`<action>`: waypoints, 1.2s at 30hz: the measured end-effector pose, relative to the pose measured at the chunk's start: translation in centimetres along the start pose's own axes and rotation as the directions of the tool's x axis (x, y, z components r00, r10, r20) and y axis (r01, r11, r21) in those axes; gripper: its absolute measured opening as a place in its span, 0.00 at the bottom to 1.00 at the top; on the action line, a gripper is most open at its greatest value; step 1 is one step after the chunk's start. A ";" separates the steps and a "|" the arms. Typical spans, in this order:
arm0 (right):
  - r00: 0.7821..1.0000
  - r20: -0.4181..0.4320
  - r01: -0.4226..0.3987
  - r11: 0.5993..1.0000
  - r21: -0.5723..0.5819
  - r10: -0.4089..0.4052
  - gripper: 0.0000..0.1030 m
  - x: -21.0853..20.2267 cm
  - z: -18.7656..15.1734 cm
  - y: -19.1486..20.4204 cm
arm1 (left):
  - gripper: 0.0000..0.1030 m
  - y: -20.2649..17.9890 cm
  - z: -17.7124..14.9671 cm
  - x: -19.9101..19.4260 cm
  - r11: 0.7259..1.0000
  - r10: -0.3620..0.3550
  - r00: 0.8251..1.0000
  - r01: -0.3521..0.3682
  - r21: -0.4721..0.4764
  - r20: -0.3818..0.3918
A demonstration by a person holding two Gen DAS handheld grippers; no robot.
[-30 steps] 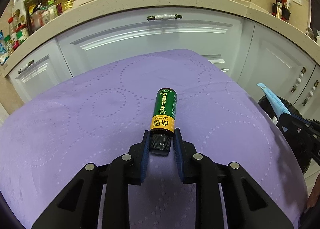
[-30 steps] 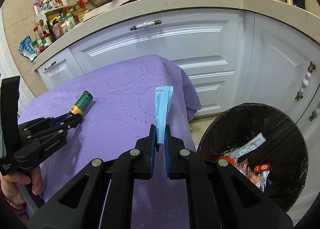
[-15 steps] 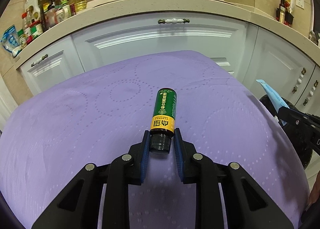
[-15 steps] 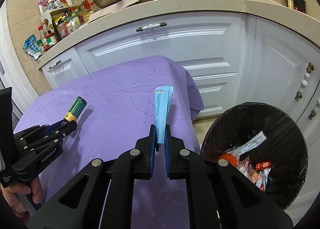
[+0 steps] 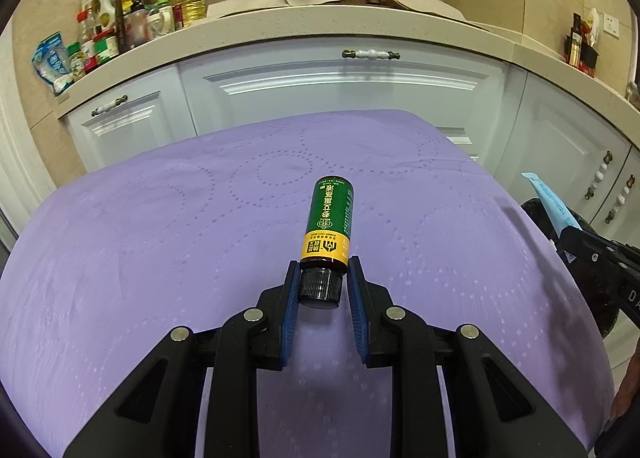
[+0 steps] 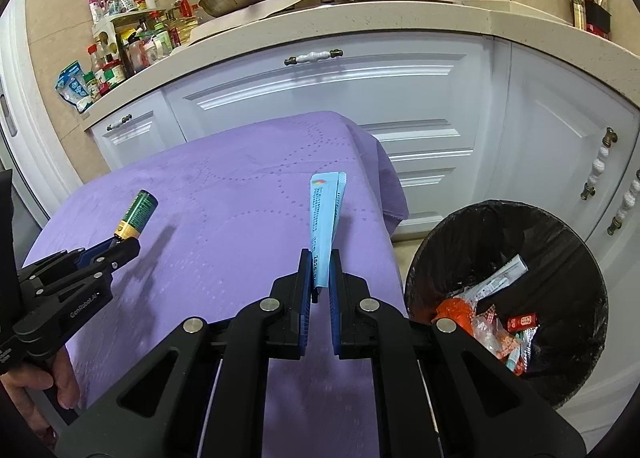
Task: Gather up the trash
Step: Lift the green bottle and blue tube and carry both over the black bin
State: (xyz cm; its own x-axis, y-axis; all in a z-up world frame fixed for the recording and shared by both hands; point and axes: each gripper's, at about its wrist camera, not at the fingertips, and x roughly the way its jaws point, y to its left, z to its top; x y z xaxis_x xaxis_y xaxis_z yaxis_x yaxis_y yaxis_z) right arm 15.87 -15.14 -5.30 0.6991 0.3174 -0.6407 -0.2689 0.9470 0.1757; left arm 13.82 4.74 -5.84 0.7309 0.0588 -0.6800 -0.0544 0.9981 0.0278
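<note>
Both grippers are carrying trash over the purple tablecloth's (image 6: 240,218) right edge toward the black-lined round bin (image 6: 568,242), the left gripper (image 5: 323,286) clamping a small green-labelled brown bottle (image 5: 330,224) by its cap and the right gripper (image 6: 319,274) pinching a flat blue sachet (image 6: 324,214), so next each needs positioning above the bin before its fingers part.

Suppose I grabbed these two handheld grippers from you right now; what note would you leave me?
Left gripper: shut on the black cap of the small green bottle, held up over the purple cloth.
Right gripper: shut on the lower end of the blue sachet, also above the cloth, near its edge next to the bin.
Trash bin: black-lined, on the floor at the right of the cloth, already holding several wrappers.
Done: both pieces are picked up.
Left: carry each over the bin and let go; the sachet is nearer. No other loose trash shows on the cloth.
</note>
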 end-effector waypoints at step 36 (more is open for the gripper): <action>0.976 0.138 0.160 0.985 0.061 -0.167 0.08 -10.6 -2.6 -5.8 | 0.24 -8.0 -1.5 -8.0 0.986 -0.158 0.978 0.149 0.072 0.133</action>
State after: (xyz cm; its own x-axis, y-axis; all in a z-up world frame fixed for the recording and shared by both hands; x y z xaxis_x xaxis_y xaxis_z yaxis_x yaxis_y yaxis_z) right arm 8.31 -24.13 -1.46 0.8187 0.1582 -0.5520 -0.1124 0.9869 0.1162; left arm 7.39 -3.76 -1.69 0.8144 -0.0978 -0.5719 0.1043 0.9943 -0.0215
